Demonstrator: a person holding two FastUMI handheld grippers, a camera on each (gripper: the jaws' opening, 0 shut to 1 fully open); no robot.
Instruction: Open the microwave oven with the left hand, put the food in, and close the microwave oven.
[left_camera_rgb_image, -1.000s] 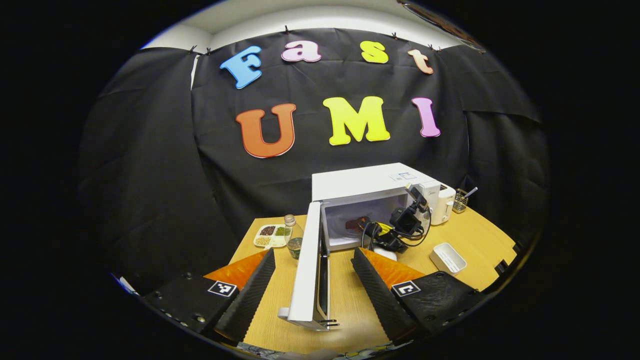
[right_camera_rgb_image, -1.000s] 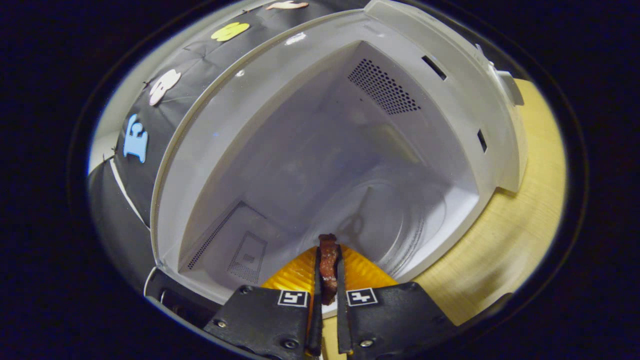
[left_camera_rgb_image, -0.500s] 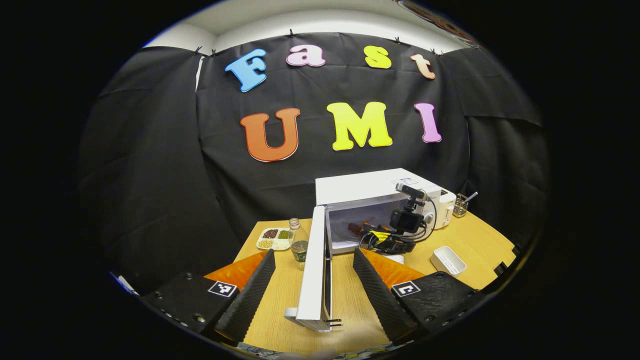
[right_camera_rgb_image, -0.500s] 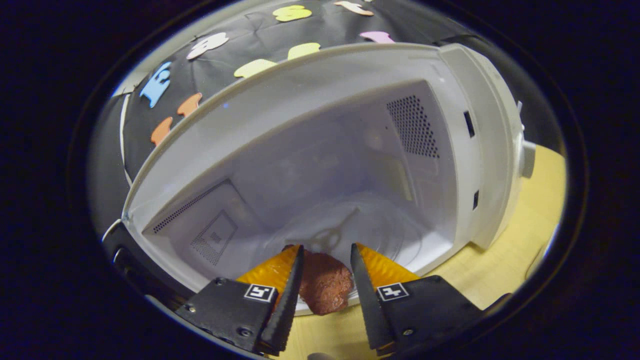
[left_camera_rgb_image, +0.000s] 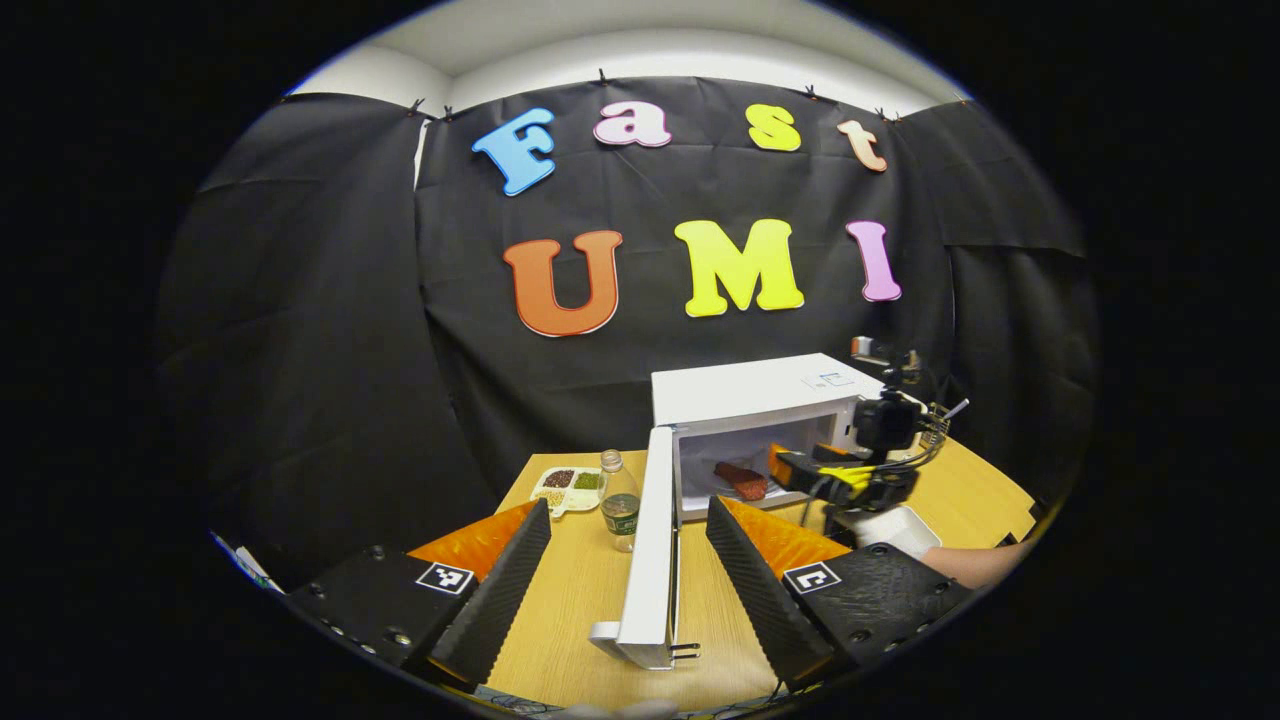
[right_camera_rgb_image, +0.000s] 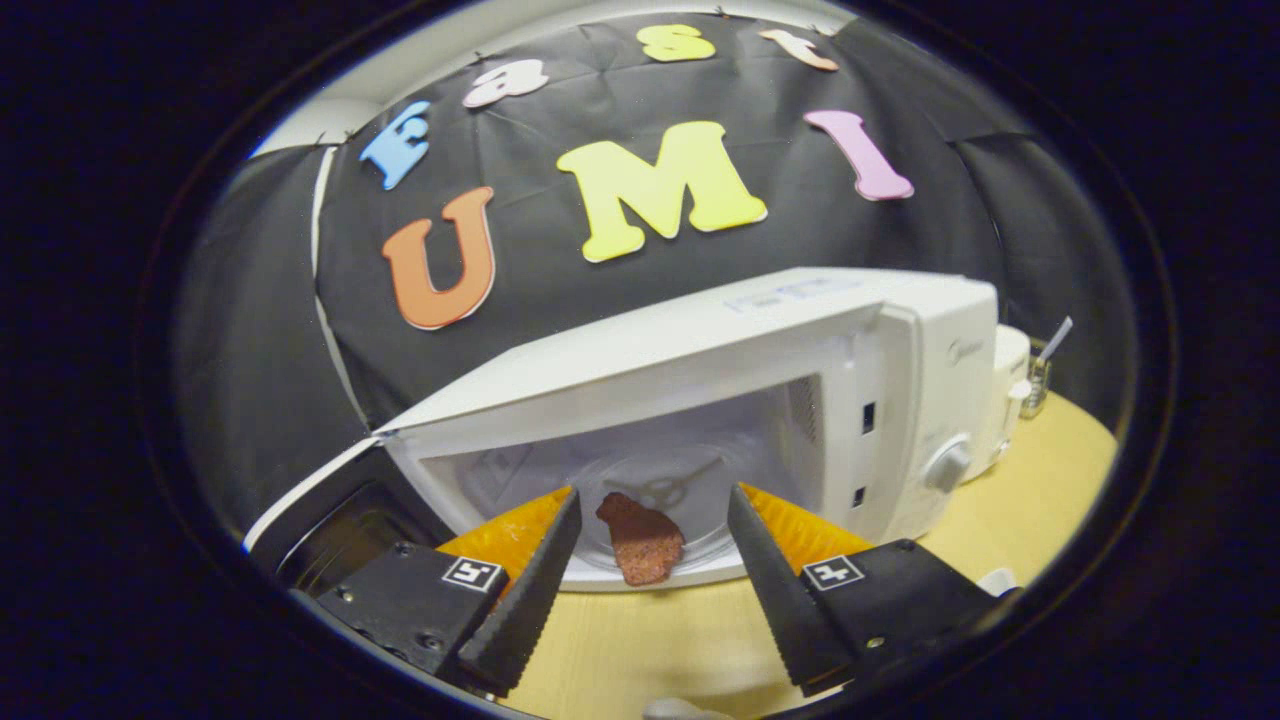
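My left tongs hang spread with the open door edge-on between the fingers, touching neither as far as I can tell. If I swing in crooked, the door could clip the bottle at its nine o'clock. The meat lies near the front lip inside the microwave, so a hard slam might jolt it. My right tongs, pinched on the meat a second ago, are now spread and pulled back over the worktop.

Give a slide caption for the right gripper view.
Open hand-held gripper outside the open microwave, food lying on its turntable.
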